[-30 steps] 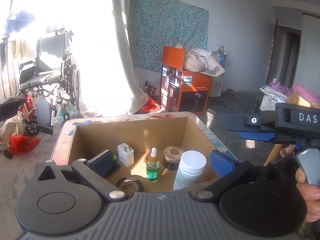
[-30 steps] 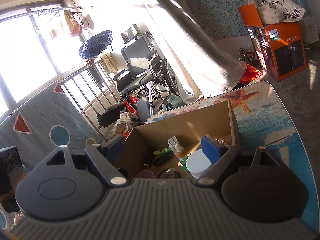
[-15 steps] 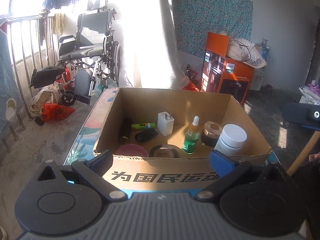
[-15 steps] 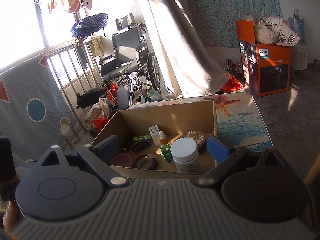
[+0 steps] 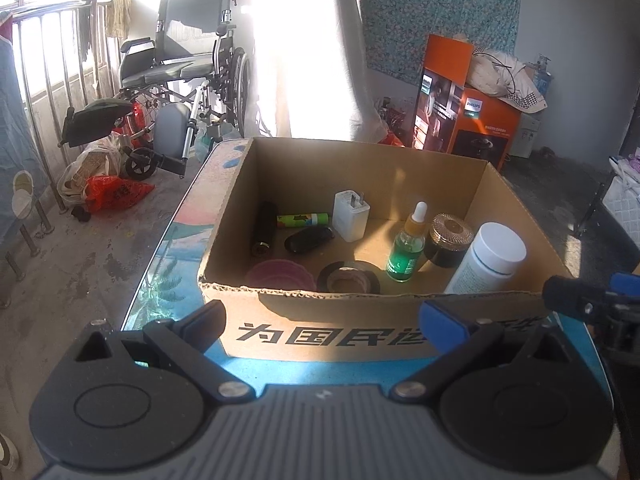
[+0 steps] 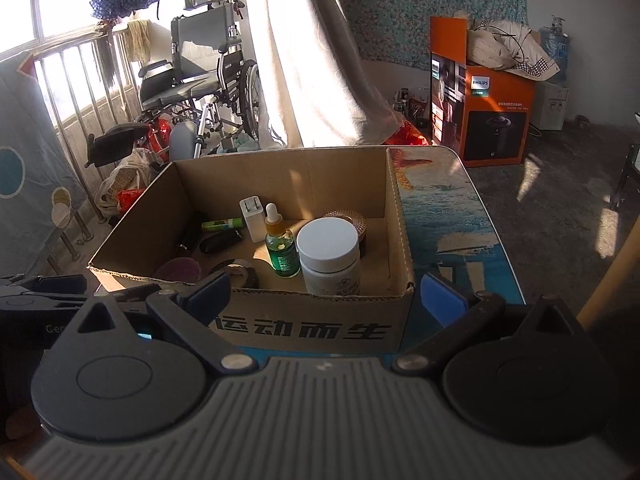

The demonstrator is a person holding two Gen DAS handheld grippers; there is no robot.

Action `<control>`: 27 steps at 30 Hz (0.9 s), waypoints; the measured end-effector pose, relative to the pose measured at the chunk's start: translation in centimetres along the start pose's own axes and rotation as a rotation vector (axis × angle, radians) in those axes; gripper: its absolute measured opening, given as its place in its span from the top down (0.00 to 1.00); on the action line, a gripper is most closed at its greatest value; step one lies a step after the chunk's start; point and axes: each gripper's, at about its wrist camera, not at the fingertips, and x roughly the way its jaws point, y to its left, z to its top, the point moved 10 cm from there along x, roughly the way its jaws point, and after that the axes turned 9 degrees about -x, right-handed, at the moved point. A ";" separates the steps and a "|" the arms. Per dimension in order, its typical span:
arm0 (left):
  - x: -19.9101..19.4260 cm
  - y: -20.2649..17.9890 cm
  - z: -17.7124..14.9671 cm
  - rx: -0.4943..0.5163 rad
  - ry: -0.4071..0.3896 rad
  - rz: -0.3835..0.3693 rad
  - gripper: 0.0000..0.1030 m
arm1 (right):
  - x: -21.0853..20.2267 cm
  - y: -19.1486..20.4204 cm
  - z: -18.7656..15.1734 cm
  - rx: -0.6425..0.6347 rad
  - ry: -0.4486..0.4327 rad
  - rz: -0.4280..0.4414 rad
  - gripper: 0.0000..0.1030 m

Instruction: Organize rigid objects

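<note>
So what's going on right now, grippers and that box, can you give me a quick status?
Left gripper open, empty. Right gripper open, empty. Both short of the cardboard box; white bottle, green dropper bottle and other items inside. Nothing blocking.

We see the box (image 5: 360, 332) on the table (image 5: 176, 248). In it, near wall: cap (image 5: 280, 276) left, tape roll (image 5: 349, 278) beside it, dropper bottle (image 5: 408, 248), white-lidded jar (image 5: 490, 256) far right. Behind them: charger (image 5: 351, 216), tube (image 5: 303, 220), round tin (image 5: 449, 234). Wheelchair (image 5: 188, 68) sits on the floor beyond, left.
</note>
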 end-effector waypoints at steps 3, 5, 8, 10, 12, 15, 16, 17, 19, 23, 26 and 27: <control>0.1 0.3 0.2 0.020 0.007 0.030 0.00 | 1.7 1.0 -0.5 -0.016 0.036 -0.007 0.01; 0.2 0.3 0.3 0.043 0.014 0.040 0.00 | 2.5 1.5 -0.6 -0.024 0.047 -0.010 0.01; 0.2 0.2 0.5 0.061 0.008 0.045 0.00 | 3.4 2.3 -0.3 -0.043 0.059 -0.018 0.01; 0.2 0.3 0.7 0.065 0.003 0.055 0.00 | 3.7 2.6 -0.2 -0.051 0.061 -0.025 0.01; 0.3 0.4 0.8 0.059 0.001 0.052 0.00 | 4.0 2.8 -0.1 -0.053 0.068 -0.030 0.01; 0.3 0.5 0.9 0.054 0.006 0.044 0.00 | 4.2 2.7 0.1 -0.049 0.070 -0.033 0.01; 0.3 0.6 1.0 0.052 0.007 0.042 0.00 | 4.2 2.7 0.1 -0.048 0.071 -0.032 0.01; 0.3 0.6 1.0 0.051 0.006 0.042 0.00 | 4.3 2.8 0.1 -0.045 0.071 -0.032 0.01; 0.2 0.5 1.1 0.055 0.001 0.045 0.00 | 4.2 2.7 0.0 -0.047 0.073 -0.033 0.01; 0.1 0.6 1.0 0.056 -0.001 0.044 0.00 | 3.8 2.7 0.0 -0.050 0.072 -0.036 0.01; 0.0 0.6 0.9 0.059 0.000 0.048 0.00 | 3.6 2.7 0.0 -0.051 0.070 -0.034 0.01; 0.0 0.6 0.9 0.061 0.000 0.049 0.00 | 3.6 2.7 -0.1 -0.052 0.071 -0.035 0.01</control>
